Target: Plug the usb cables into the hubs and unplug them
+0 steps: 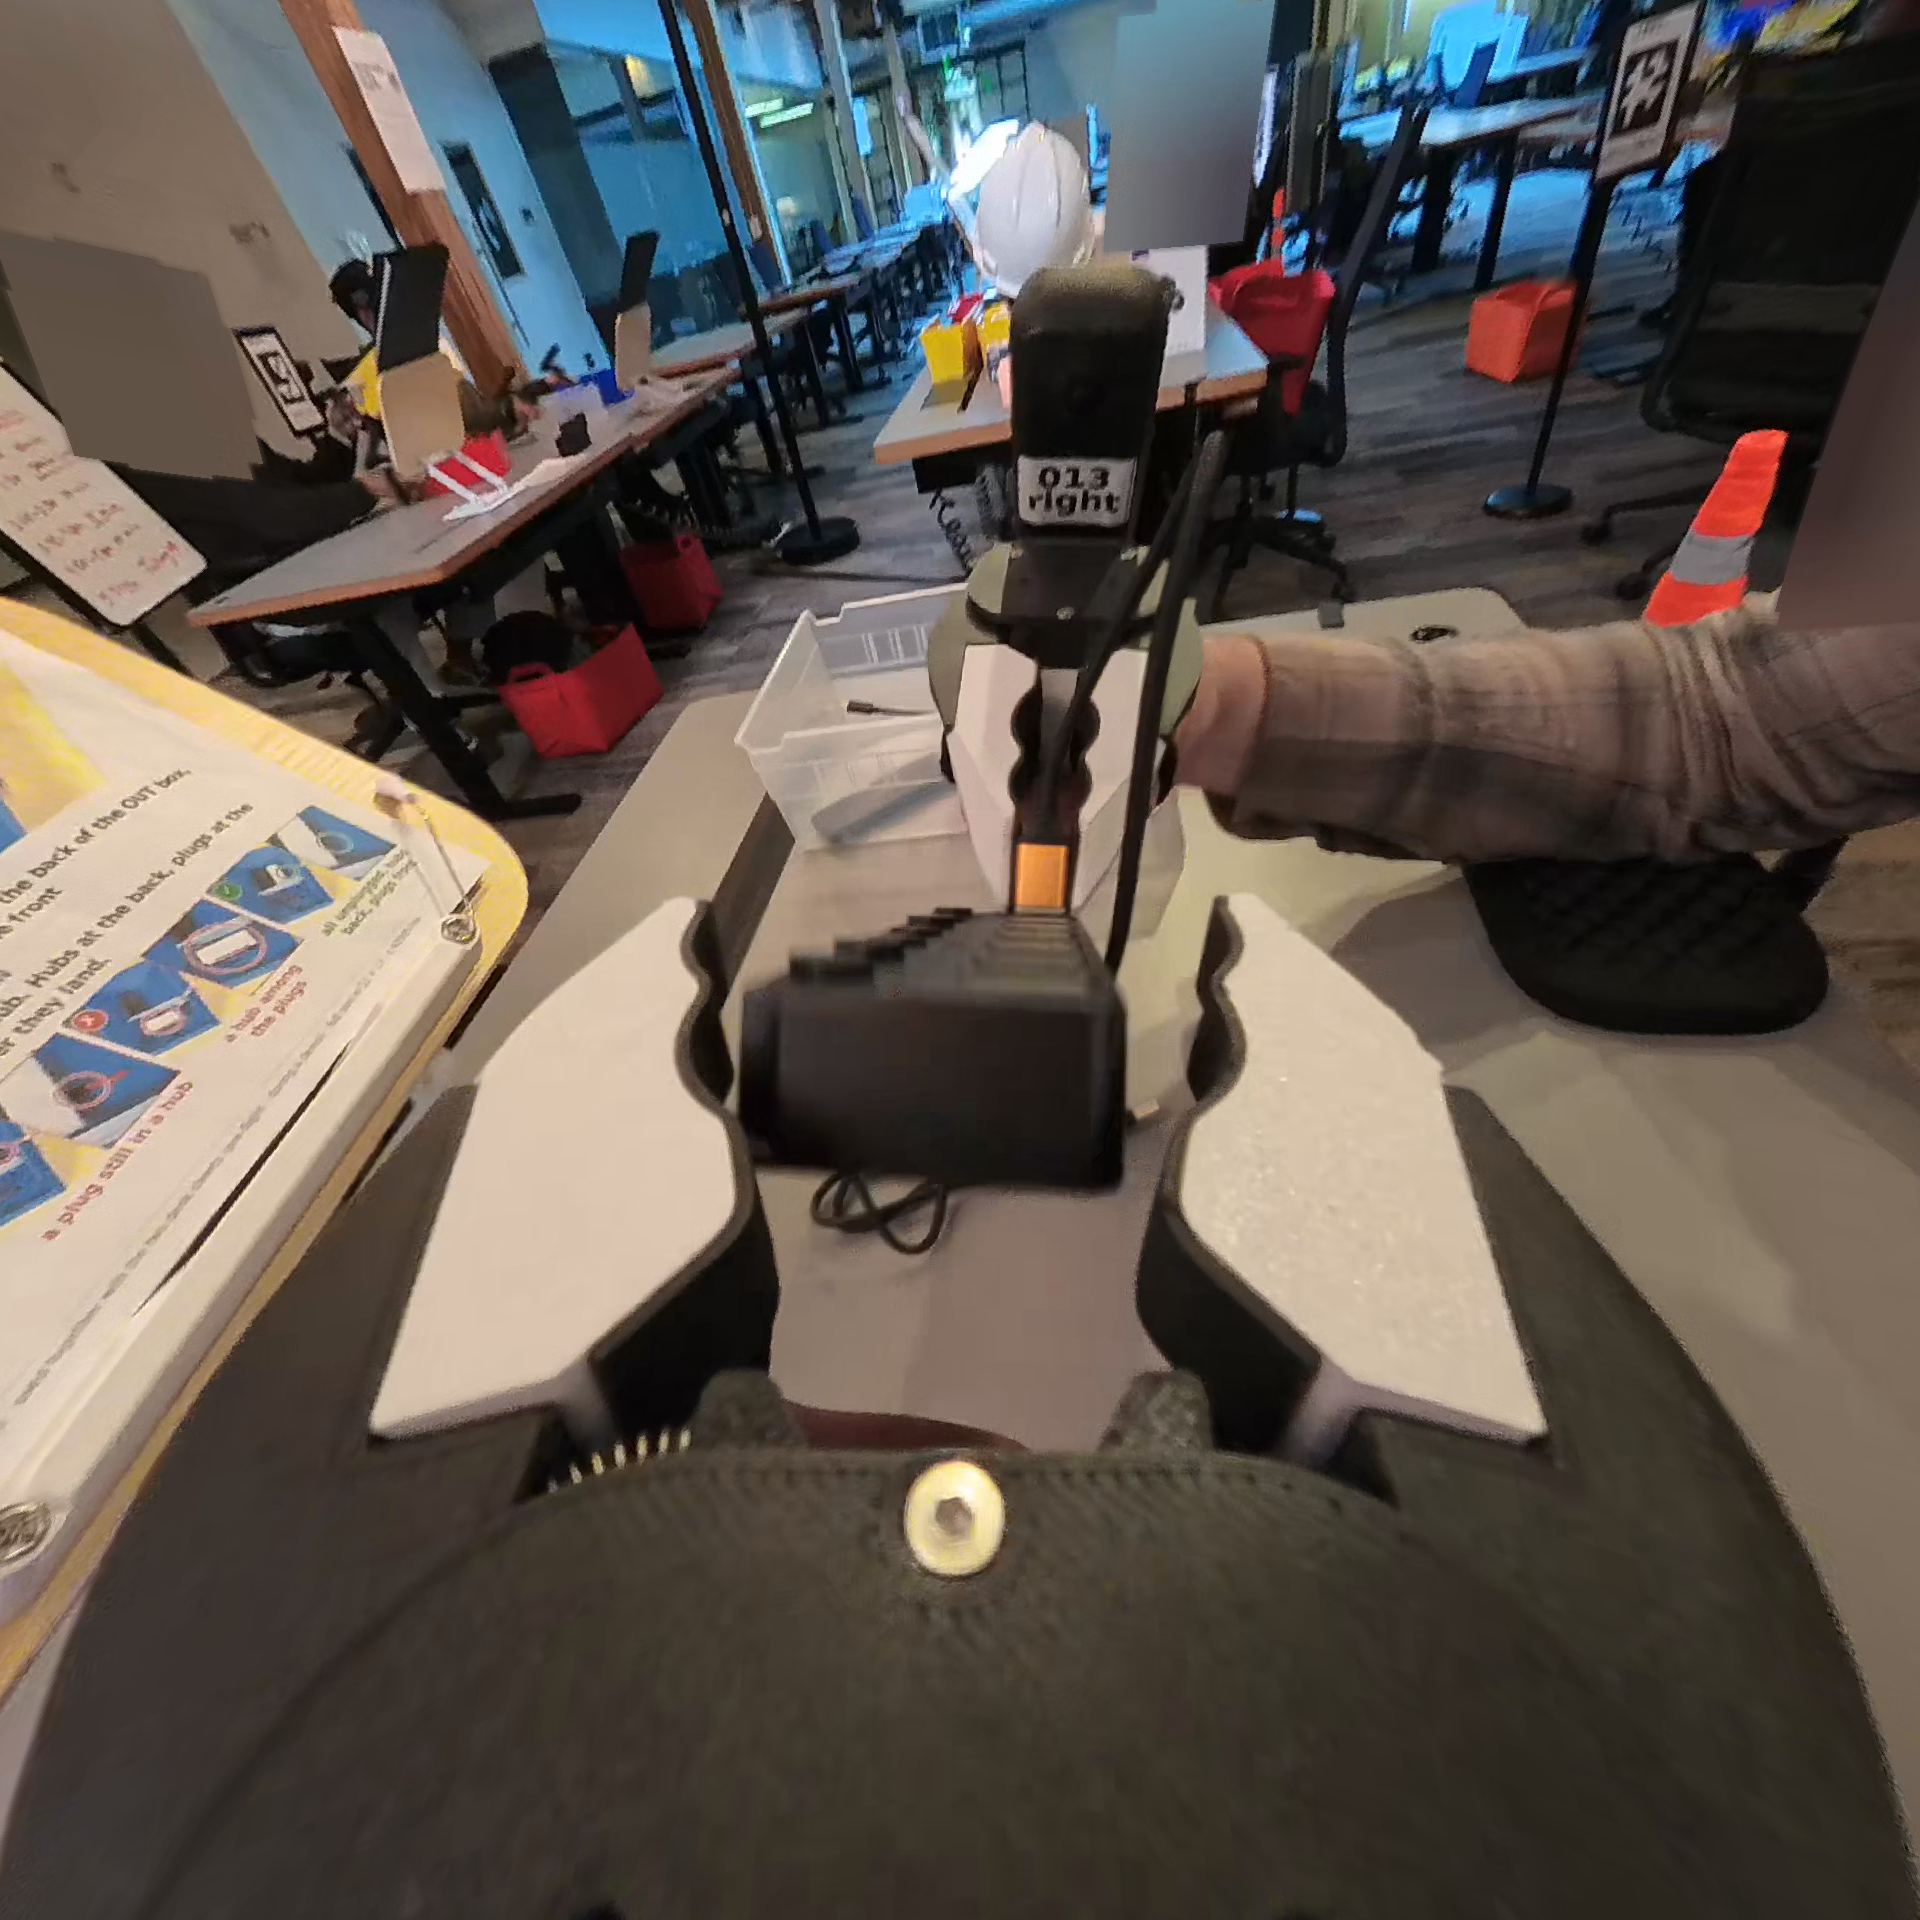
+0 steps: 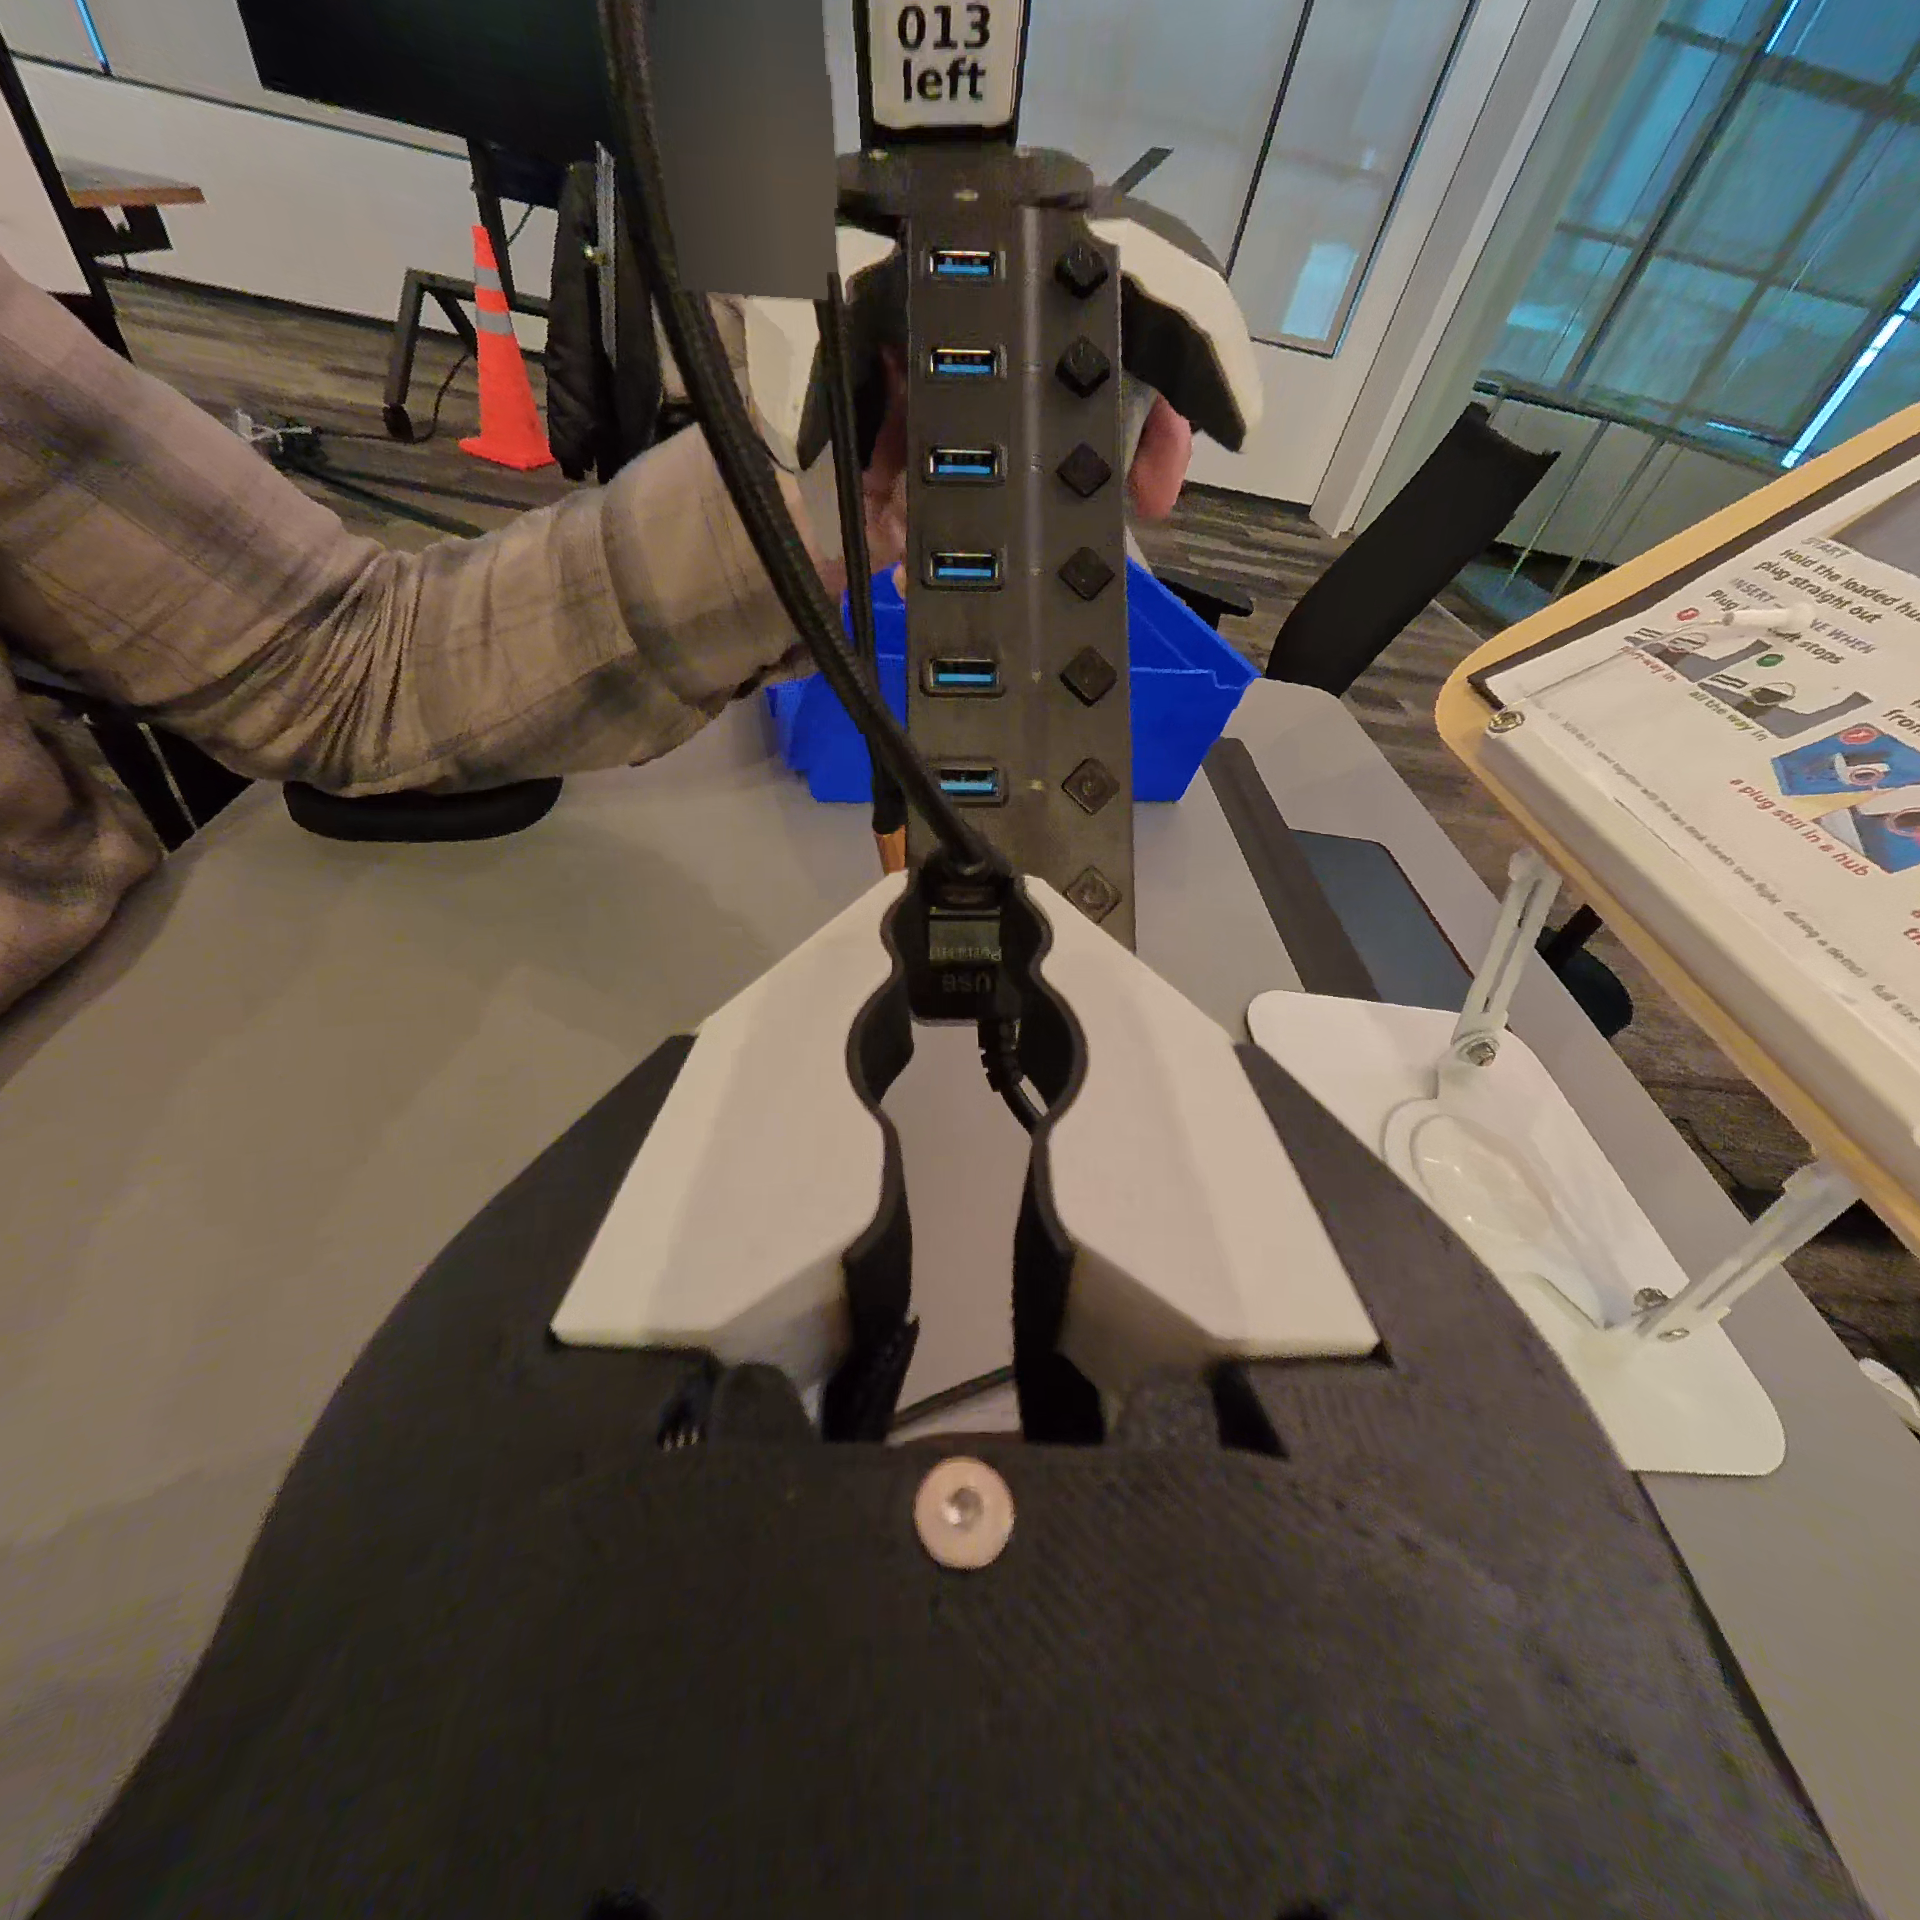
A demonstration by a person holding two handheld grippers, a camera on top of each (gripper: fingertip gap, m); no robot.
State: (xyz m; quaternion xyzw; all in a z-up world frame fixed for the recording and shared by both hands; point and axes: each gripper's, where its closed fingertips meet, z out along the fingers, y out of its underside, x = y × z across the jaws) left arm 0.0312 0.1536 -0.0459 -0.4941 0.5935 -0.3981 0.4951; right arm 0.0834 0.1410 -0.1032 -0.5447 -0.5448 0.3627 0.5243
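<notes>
Right gripper (image 2: 961, 977) pinches a black USB plug (image 2: 958, 961) at the hub (image 2: 1013, 540); left gripper (image 1: 940, 1039) clamps that hub above the desk (image 2: 416, 1039).

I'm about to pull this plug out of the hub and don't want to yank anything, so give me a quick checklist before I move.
1. Left gripper holding the black USB hub: ok, a finger sits on each side of it.
2. Right gripper shut on the black USB plug: ok.
3. Plug fully seated in its port: cannot tell, the fingertips hide the joint.
4. Braided cable free to follow: ok, it loops up loosely beside the hub.
5. Other blue ports empty: ok, six show nothing in them.
6. Orange plug near the hub's end: cannot tell whether it's inserted.
</notes>
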